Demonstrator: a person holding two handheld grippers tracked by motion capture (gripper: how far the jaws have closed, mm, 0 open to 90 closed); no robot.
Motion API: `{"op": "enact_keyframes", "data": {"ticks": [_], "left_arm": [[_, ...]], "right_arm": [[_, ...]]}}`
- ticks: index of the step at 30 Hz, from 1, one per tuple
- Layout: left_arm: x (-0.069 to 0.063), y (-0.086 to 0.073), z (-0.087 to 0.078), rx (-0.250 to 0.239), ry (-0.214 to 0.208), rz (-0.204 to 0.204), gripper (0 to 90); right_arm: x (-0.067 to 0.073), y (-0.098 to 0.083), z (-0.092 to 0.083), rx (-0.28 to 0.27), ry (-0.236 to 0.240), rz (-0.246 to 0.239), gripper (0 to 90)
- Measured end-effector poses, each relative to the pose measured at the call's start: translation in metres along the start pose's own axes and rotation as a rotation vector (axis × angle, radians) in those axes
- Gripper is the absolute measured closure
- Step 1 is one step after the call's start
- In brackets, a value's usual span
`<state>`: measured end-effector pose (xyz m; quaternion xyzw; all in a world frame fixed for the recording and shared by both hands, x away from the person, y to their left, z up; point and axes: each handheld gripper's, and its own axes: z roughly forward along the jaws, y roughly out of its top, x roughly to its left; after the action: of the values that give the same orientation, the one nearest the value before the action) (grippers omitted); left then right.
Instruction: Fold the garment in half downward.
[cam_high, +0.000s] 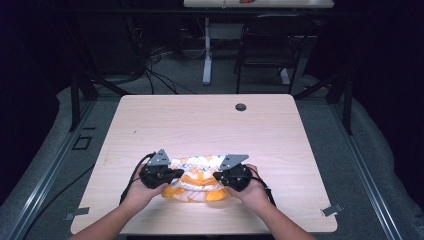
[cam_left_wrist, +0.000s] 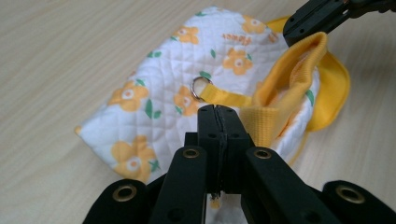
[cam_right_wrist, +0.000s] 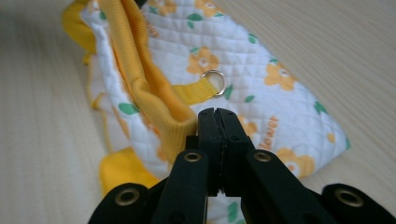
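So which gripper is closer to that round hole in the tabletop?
Right. The right gripper, clamped on the right end of the floral garment, sits almost directly nearside of the round hole; the left gripper, on the other end, is farther to the side.

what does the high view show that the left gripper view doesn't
High view alone: both hands, left and right, the whole table with its grommet hole, a chair and floor cables beyond.

Left gripper view alone: close detail of the garment, namely its metal ring on a yellow strap and the ribbed yellow band.

Both: the flowered garment on the wooden table, with the left gripper and right gripper at it.
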<state>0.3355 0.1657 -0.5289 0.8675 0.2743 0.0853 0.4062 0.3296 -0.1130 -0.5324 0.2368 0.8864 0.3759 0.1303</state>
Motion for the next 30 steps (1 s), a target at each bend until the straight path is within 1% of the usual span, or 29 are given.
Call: {"op": "enact_keyframes", "data": {"ticks": [1, 2, 6, 7, 8, 9, 11, 12, 13, 14, 17, 19, 21, 24, 26, 27, 28, 30], "left_arm": [[0.000, 0.000, 0.000, 0.000, 0.000, 0.000, 89.5], [-0.003, -0.005, 0.000, 0.012, -0.005, 0.007, 89.5], [-0.006, -0.014, 0.002, 0.025, -0.012, 0.003, 89.6], [-0.007, -0.017, 0.003, 0.029, -0.017, 0.001, 89.5], [-0.007, -0.020, 0.004, 0.031, -0.018, -0.004, 89.5], [-0.008, -0.022, 0.005, 0.034, -0.020, -0.005, 89.5], [-0.009, -0.026, 0.006, 0.043, -0.016, -0.007, 89.5], [-0.008, -0.028, 0.007, 0.050, -0.016, -0.007, 89.5], [-0.008, -0.030, 0.008, 0.056, -0.013, -0.007, 89.4], [-0.008, -0.032, 0.009, 0.060, -0.011, -0.005, 89.3], [-0.005, -0.035, 0.010, 0.072, -0.003, -0.007, 89.3], [-0.004, -0.036, 0.012, 0.080, 0.000, -0.003, 89.3], [-0.003, -0.036, 0.014, 0.089, 0.012, 0.013, 89.3], [-0.003, -0.036, 0.014, 0.084, 0.015, 0.008, 89.0], [-0.004, -0.033, 0.011, 0.067, 0.013, -0.005, 88.3], [-0.005, -0.030, 0.008, 0.057, 0.009, -0.007, 88.0], [-0.006, -0.027, 0.006, 0.039, 0.001, -0.017, 87.9], [-0.010, -0.021, 0.001, 0.016, -0.023, -0.021, 87.9]], "right_arm": [[0.003, -0.001, -0.002, 0.004, 0.008, -0.013, 89.5], [0.008, -0.003, -0.003, -0.001, 0.016, -0.023, 89.4], [0.017, -0.008, -0.007, -0.004, 0.047, -0.027, 89.3], [0.019, -0.010, -0.007, 0.003, 0.052, -0.033, 89.3], [0.021, -0.012, -0.007, -0.005, 0.061, -0.027, 89.3], [0.023, -0.013, -0.006, -0.001, 0.068, -0.029, 89.4], [0.026, -0.017, -0.004, 0.009, 0.077, -0.030, 89.4], [0.026, -0.018, -0.004, 0.024, 0.074, -0.038, 89.4], [0.027, -0.021, -0.001, 0.019, 0.079, -0.028, 89.4], [0.028, -0.023, 0.000, 0.023, 0.079, -0.030, 89.4], [0.028, -0.028, 0.003, 0.030, 0.086, -0.014, 89.5], [0.028, -0.031, 0.005, 0.039, 0.089, -0.014, 89.6], [0.028, -0.033, 0.006, 0.039, 0.092, -0.009, 89.7], [0.028, -0.035, 0.007, 0.050, 0.089, -0.011, 89.6], [0.028, -0.036, 0.007, 0.050, 0.087, -0.009, 89.6], [0.029, -0.036, 0.008, 0.041, 0.088, -0.003, 89.6], [0.029, -0.036, 0.008, 0.045, 0.091, -0.004, 89.5], [0.030, -0.035, 0.007, 0.045, 0.085, -0.004, 89.5]]}}
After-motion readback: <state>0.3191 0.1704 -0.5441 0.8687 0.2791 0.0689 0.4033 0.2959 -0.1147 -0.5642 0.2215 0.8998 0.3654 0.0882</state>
